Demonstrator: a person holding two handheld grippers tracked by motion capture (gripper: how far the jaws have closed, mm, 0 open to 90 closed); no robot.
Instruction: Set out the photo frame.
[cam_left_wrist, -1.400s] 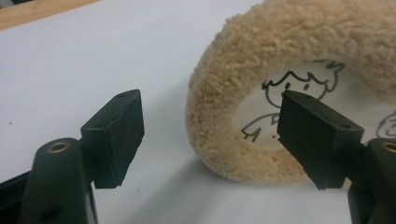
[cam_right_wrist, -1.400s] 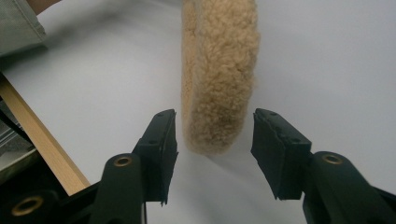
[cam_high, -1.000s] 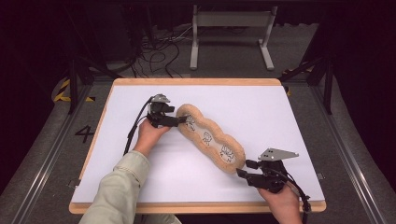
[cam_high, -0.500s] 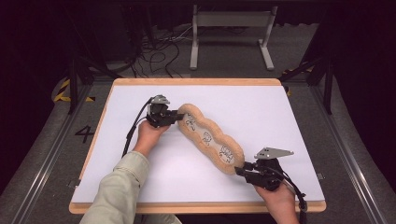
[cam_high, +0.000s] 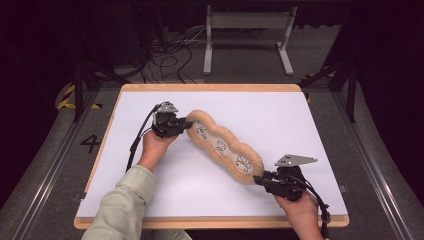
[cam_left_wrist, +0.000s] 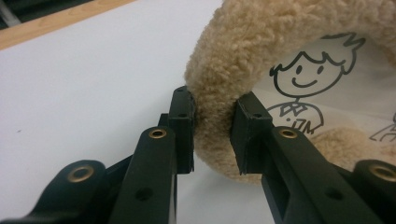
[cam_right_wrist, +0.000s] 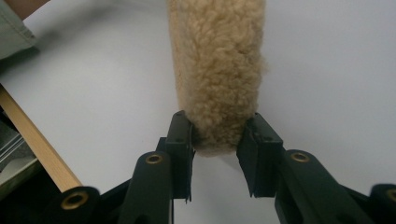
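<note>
A long, tan, fleecy cushion with a scalloped outline lies diagonally on the white-topped table, running from near the middle of the far-left area toward the near right corner. Its pale inner panel carries three line-drawn cartoon figures. The left tool, held in the person's left hand, grips the cushion's far-left end: in the left gripper view its two black jaws press into the fleece rim from both sides, the pile bulging between them. The right tool, held in the right hand, grips the opposite end near the table's near right corner; in the right gripper view its jaws close on the rounded tip of the fleece rim, seen edge-on. A grey three-cornered plate tops the right tool. A pale green sleeve covers the left forearm. The table has a light wooden border; a white metal frame and cables stand on the floor beyond its far edge.
</note>
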